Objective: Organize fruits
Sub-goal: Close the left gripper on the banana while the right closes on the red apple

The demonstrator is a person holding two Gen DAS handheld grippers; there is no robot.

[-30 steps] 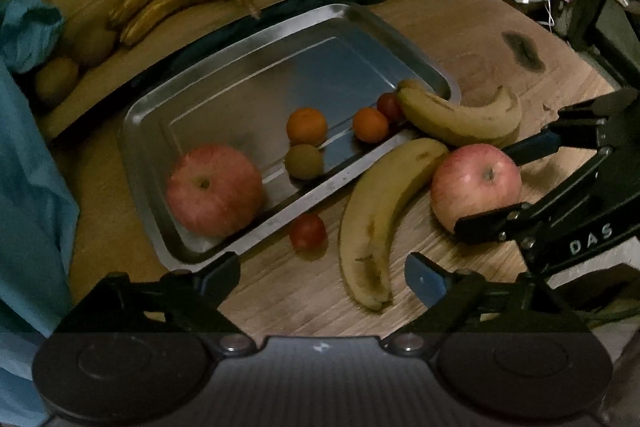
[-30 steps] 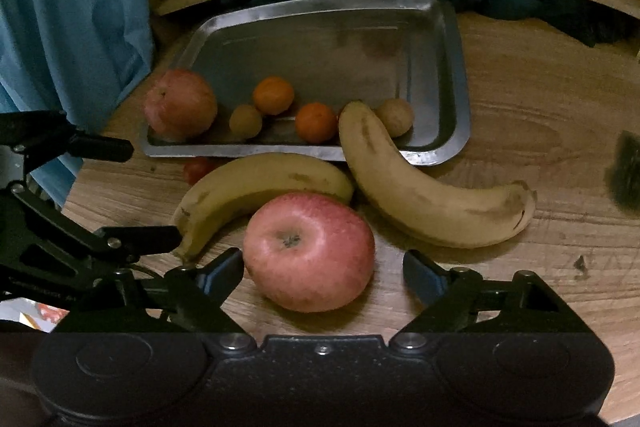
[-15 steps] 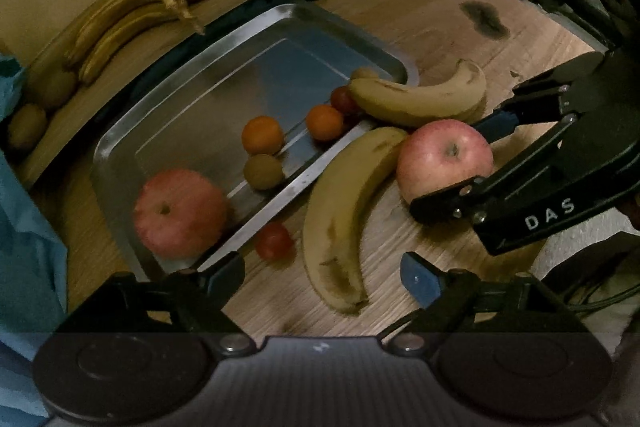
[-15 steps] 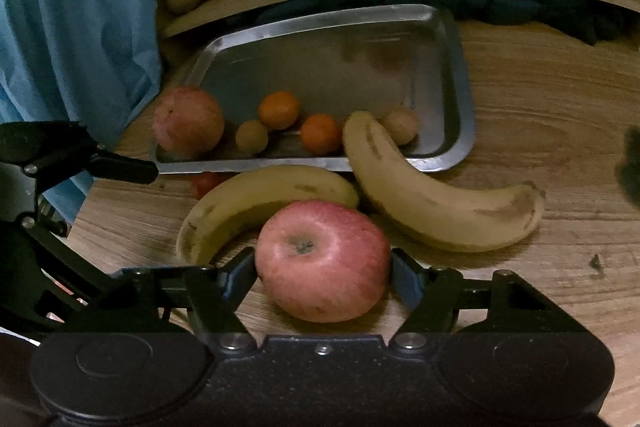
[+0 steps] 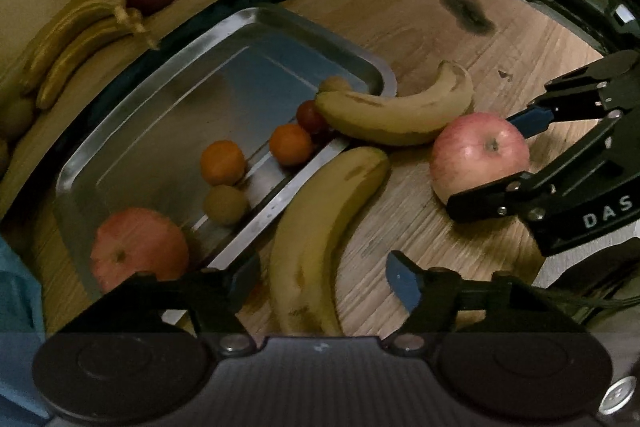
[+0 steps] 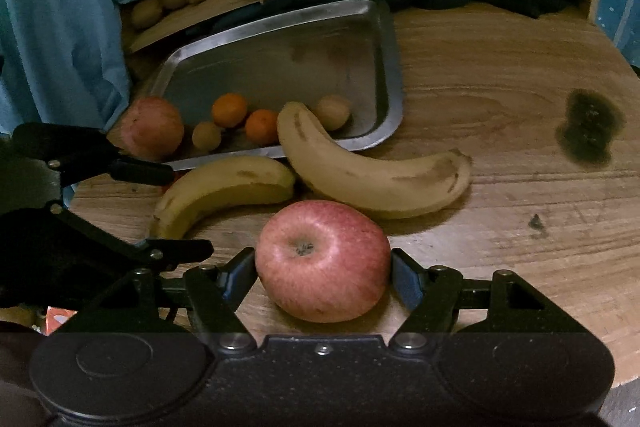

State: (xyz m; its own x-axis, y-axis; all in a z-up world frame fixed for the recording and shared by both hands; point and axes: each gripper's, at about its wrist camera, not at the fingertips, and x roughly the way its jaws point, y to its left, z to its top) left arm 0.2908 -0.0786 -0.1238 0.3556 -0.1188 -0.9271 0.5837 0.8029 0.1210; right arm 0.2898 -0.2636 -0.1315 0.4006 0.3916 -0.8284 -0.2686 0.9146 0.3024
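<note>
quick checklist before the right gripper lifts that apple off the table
1. Right gripper grip: both pads against the sides of the apple, roughly at mid-height: ok.
2. Apple free of neighbours: a small gap to the nearer banana and the other banana: ok.
3. Lift-off: whether the apple has left the table at all: cannot tell.
4. Left gripper out of the way: open, over the nearer banana, off to the side of the apple: ok.
5. Drop space in the metal tray: the far half is bare: ok.
6. Grip firmness: cannot tell.
</note>
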